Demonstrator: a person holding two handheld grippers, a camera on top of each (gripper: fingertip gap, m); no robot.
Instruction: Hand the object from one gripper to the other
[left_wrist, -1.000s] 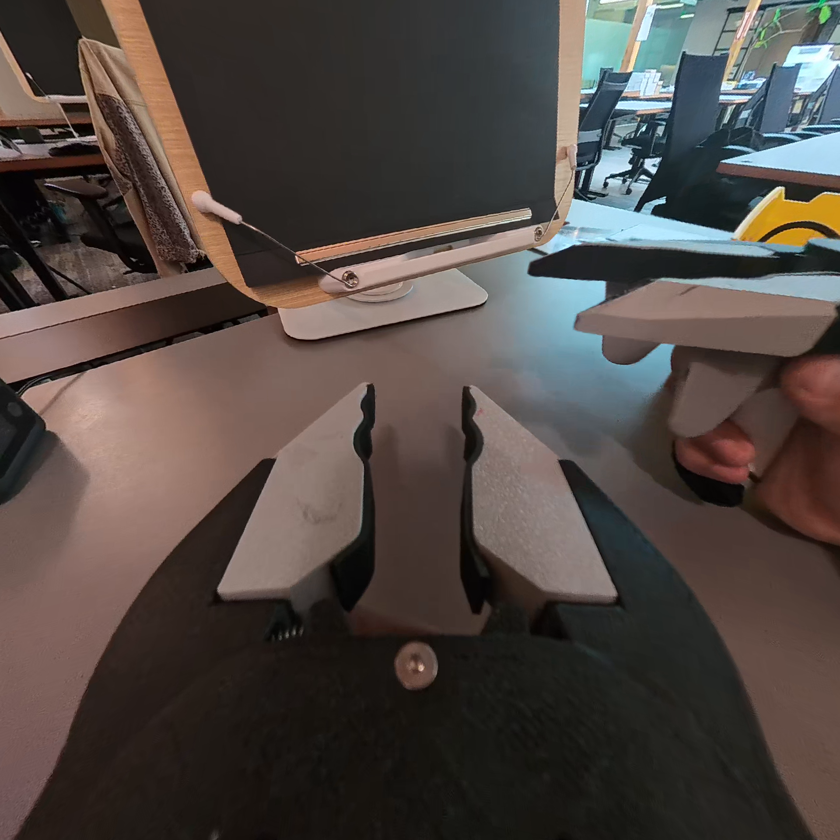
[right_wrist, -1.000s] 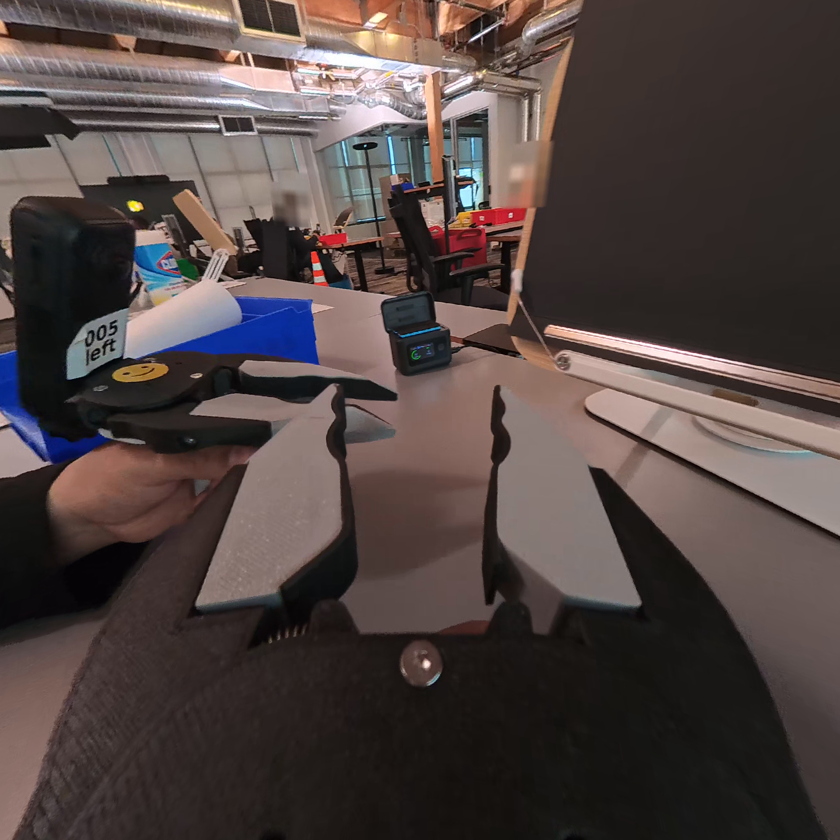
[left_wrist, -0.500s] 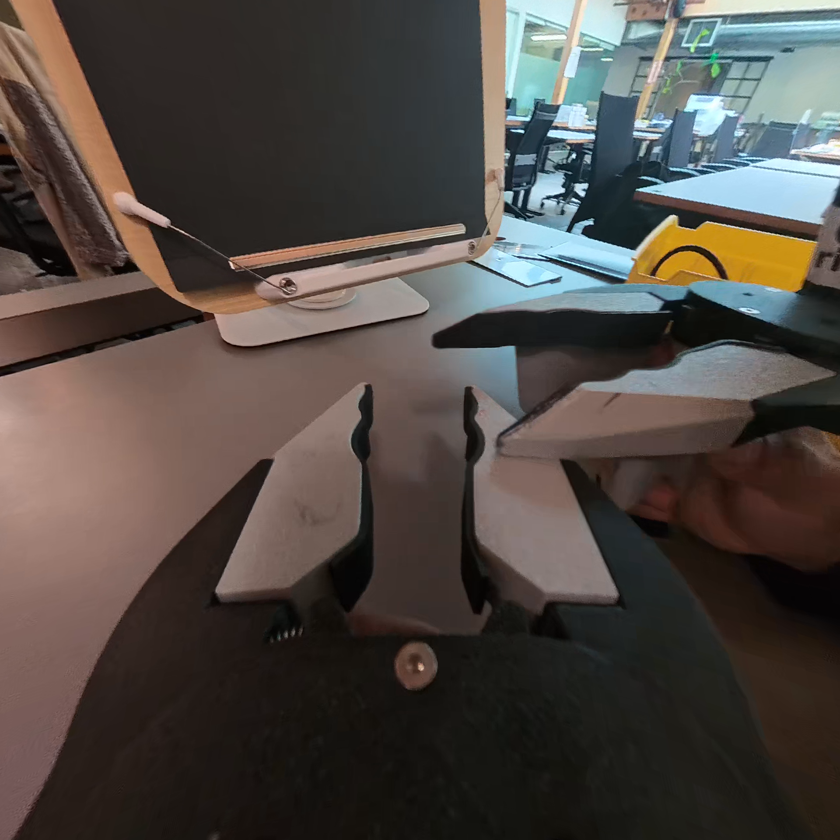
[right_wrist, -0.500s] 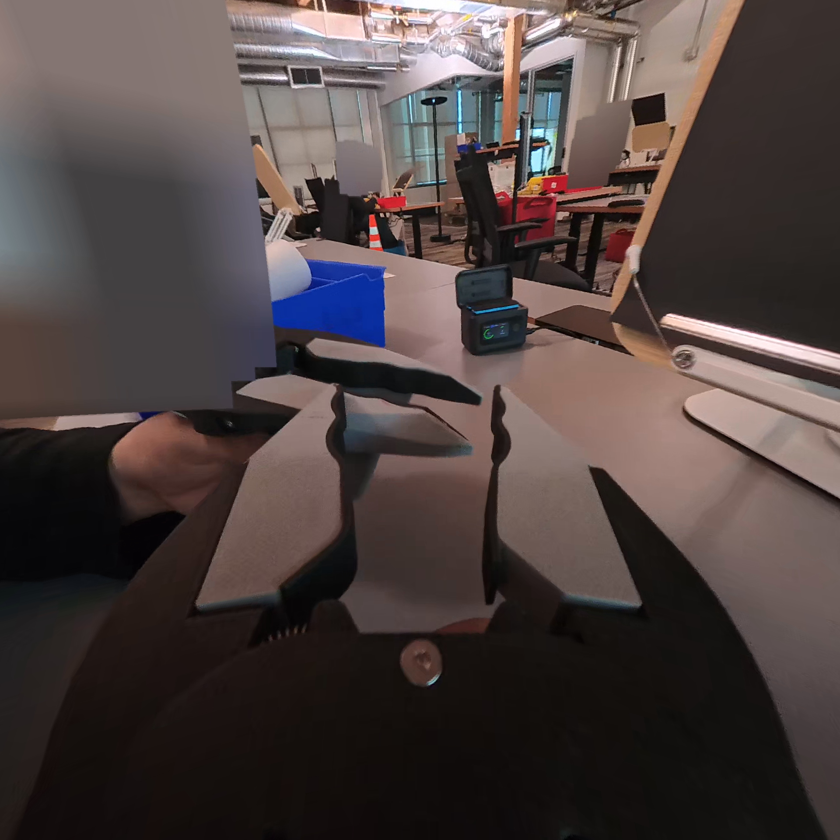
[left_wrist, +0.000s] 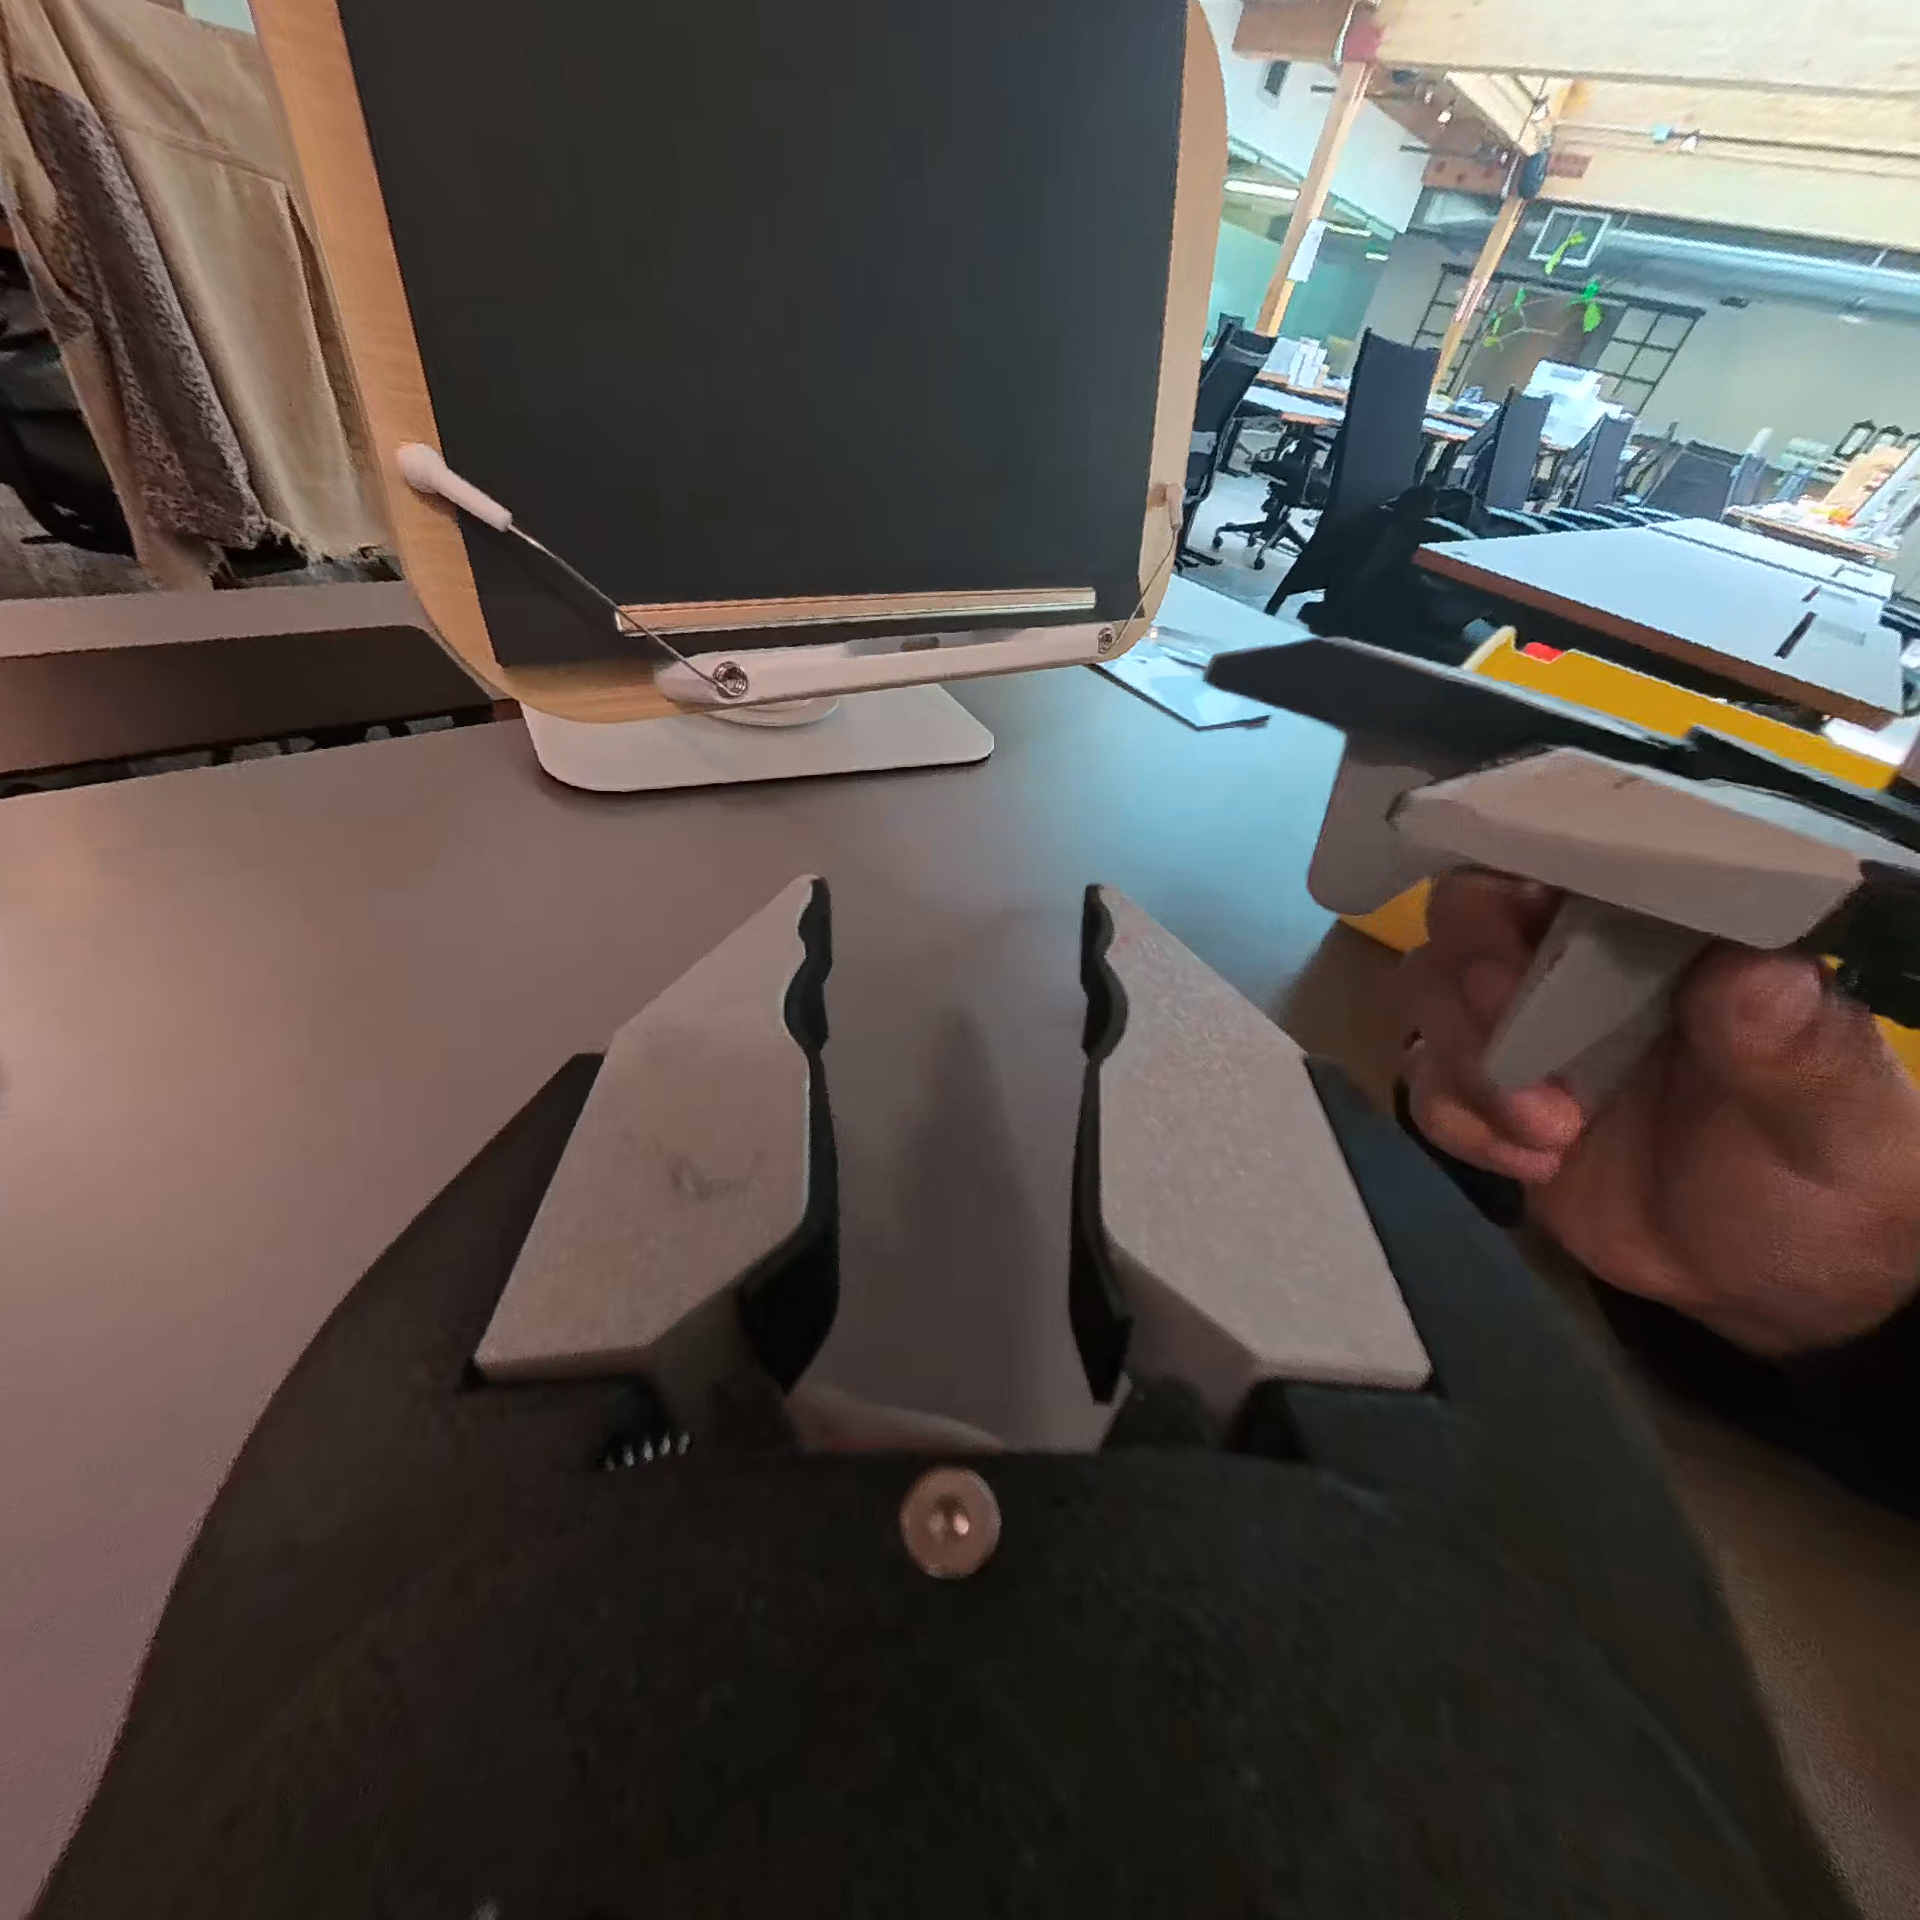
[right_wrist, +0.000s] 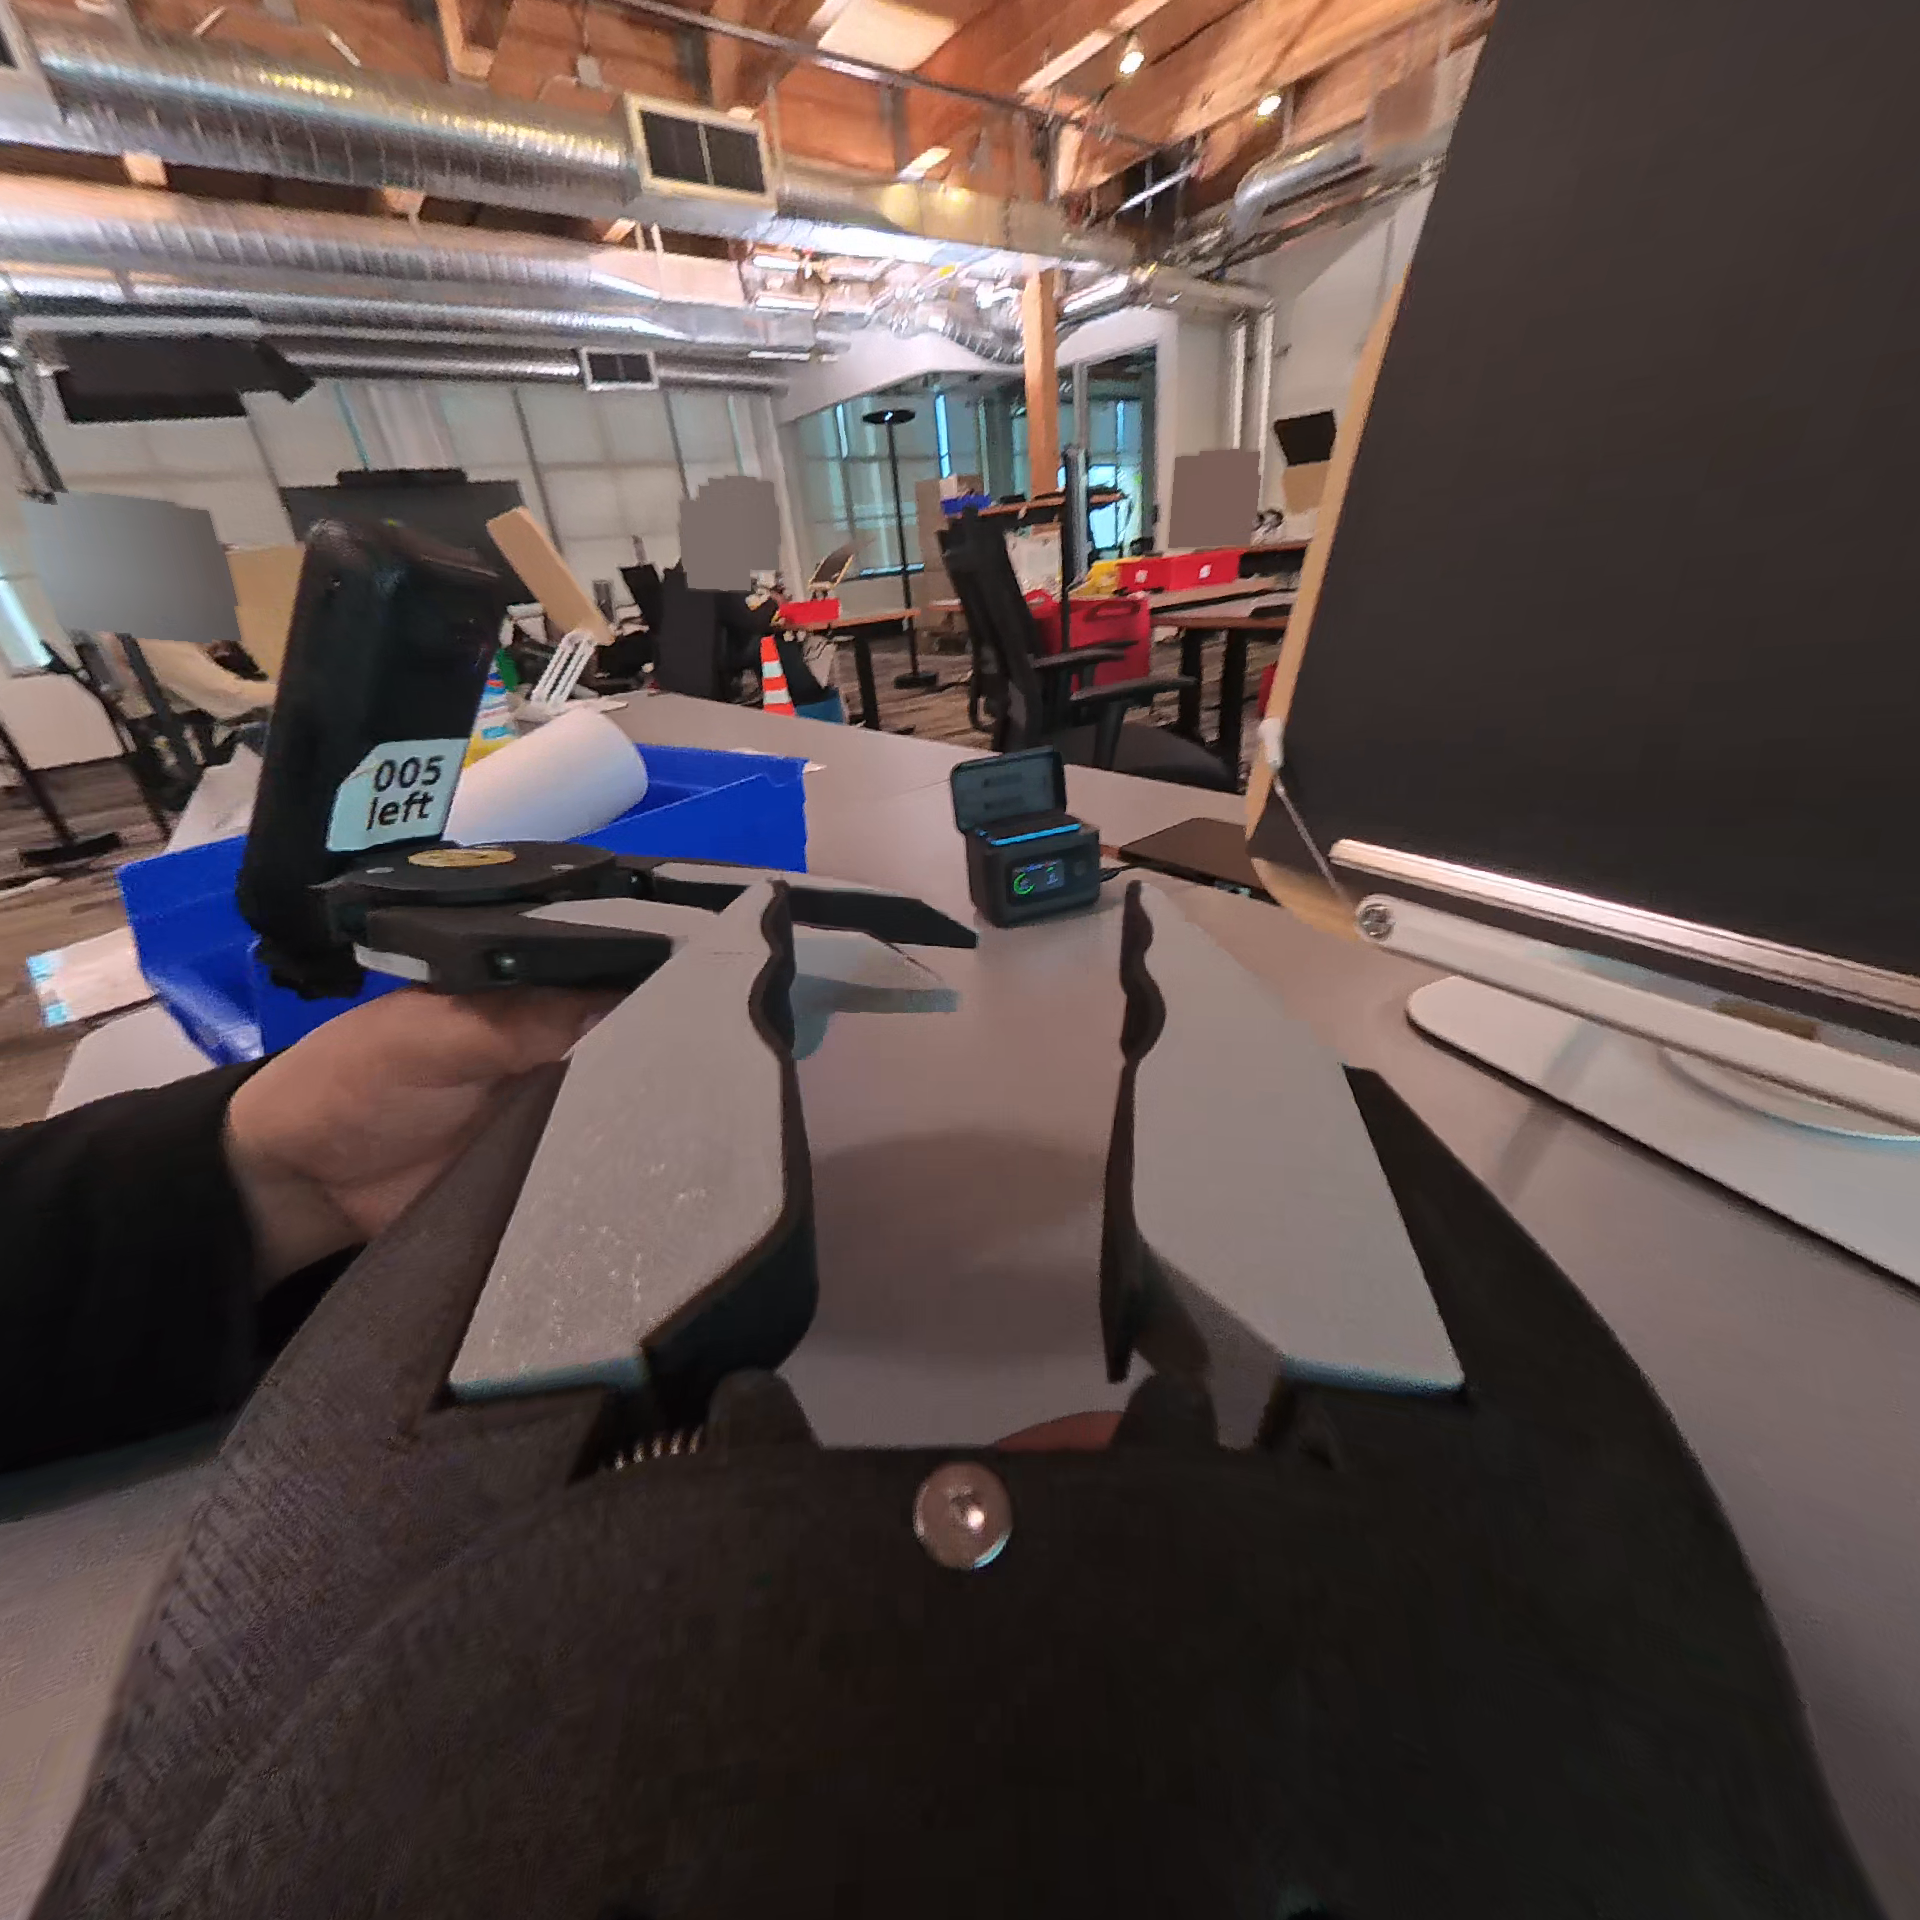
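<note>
My left gripper (left_wrist: 951, 904) is open and empty, held low over the grey table (left_wrist: 312, 935). My right gripper (right_wrist: 953, 904) is open and empty too, a little wider. Each shows in the other's view, held by a hand: the right gripper (left_wrist: 1558, 831) at the right edge of the left wrist view, the left gripper (right_wrist: 623, 925) at the left of the right wrist view, with a paper tag on its black body. The two are apart, tips pointing across each other. No object sits between either pair of fingers, and none lies on the table near them.
A black board in a wooden frame on a white base (left_wrist: 769, 312) stands at the back of the table; it also shows in the right wrist view (right_wrist: 1662, 468). A yellow bin (left_wrist: 1621, 686), a blue bin (right_wrist: 717, 810) and a small black case (right_wrist: 1023, 842) stand farther off.
Half a second ago the right gripper's tips were almost touching my left gripper's right finger. Now the two have drawn apart. Both stayed open and empty.
</note>
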